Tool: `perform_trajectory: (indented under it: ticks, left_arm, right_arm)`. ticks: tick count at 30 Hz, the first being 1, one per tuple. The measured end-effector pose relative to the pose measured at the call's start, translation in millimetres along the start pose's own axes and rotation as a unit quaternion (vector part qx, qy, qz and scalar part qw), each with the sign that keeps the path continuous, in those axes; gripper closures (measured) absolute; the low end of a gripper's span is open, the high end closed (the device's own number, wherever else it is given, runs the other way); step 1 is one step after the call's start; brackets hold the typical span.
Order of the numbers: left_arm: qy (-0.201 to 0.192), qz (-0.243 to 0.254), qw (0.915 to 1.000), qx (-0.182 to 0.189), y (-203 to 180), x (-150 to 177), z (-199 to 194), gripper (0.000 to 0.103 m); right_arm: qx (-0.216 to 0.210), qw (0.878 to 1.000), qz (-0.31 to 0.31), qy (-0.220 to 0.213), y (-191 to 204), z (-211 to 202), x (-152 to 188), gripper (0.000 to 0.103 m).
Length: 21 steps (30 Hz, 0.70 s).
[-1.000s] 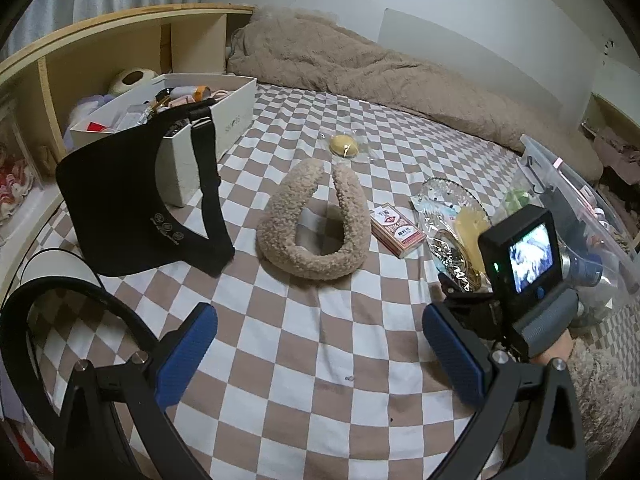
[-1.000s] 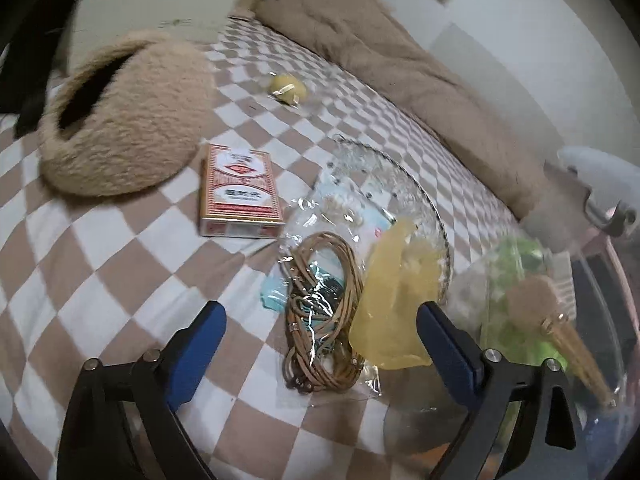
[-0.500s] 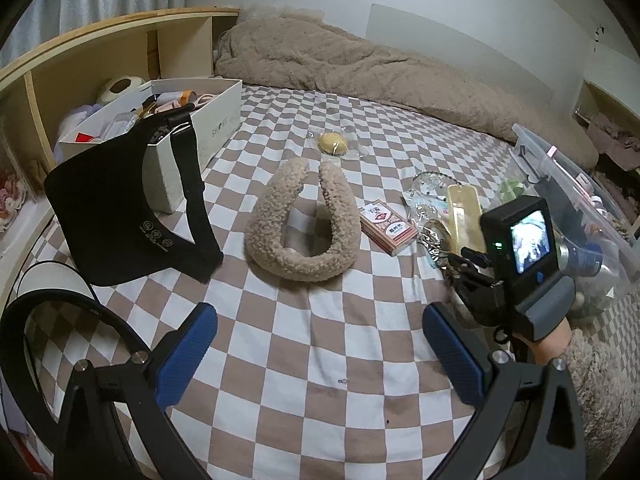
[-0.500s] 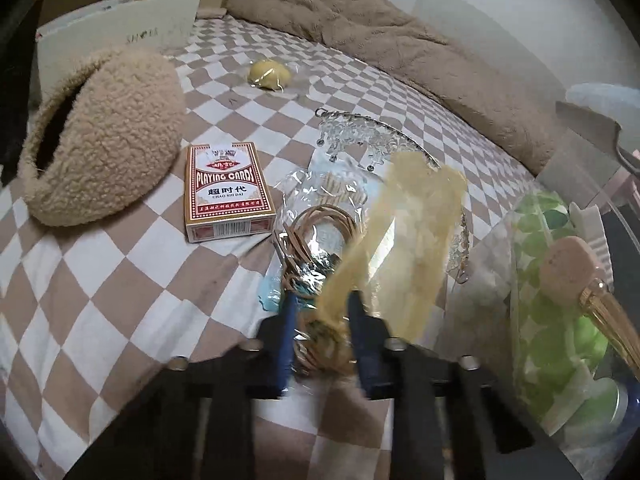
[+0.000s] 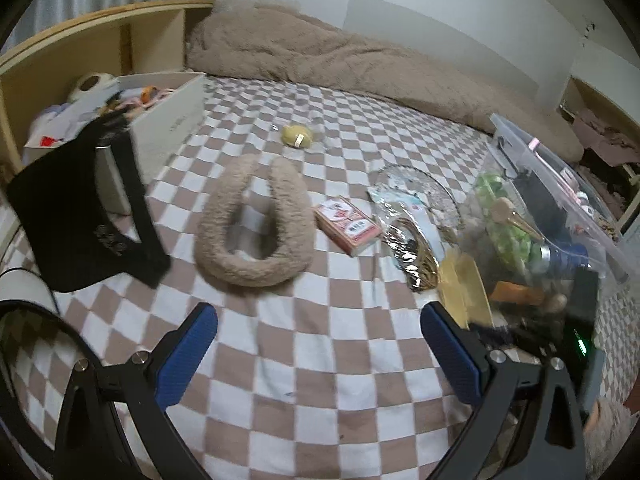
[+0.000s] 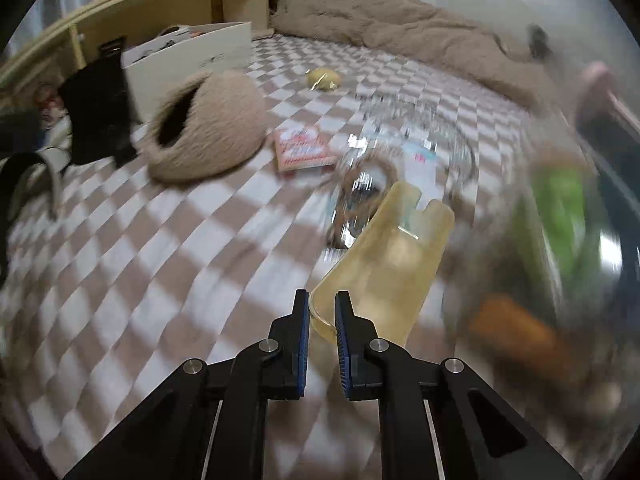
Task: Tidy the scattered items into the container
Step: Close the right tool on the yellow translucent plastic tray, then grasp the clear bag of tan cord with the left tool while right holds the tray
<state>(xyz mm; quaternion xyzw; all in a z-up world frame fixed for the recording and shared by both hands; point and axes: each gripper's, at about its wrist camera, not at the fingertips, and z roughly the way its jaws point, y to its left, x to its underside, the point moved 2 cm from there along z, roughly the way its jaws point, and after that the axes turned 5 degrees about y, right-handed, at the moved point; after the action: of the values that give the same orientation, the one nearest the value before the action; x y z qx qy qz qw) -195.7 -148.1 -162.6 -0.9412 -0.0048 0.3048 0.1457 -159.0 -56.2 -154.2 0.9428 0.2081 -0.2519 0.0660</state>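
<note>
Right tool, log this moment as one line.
right tool: shut on yellow phone case | case: lifted off checkered bedspread | left tool: open, empty

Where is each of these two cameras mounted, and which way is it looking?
Left wrist view: sits on the left claw, looking forward and down over the checked bedspread; its two blue-padded fingers stand wide apart with nothing between them.
Right wrist view: sits on the right claw, facing down along fingers shut on a translucent yellow phone case.
Both share the fluffy beige headband, red playing-card box and yellow phone case.
</note>
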Motion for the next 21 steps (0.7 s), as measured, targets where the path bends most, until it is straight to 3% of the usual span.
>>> perform_trajectory:
  ticks: [8,14,21]
  left_arm:
    - [0.059,0.018,0.9974,0.037,-48.5,-15.2,58.7,0.006]
    - [0.099,0.038,0.9943,0.012,-88.1,-27.0,109.5,0.006]
    - [0.121,0.048,0.9914,-0.001,-114.8,-26.7,158.2,0.006]
  right_arm:
    - [-0.046,0.998,-0.001,0.039,-4.4,-23.0,57.4,0.090]
    - [-0.062,0.996,0.003,0.062,-10.4,-51.5,98.8,0.089]
    - [-0.042,0.996,0.046,0.059,-23.4,-81.7,141.0,0.089]
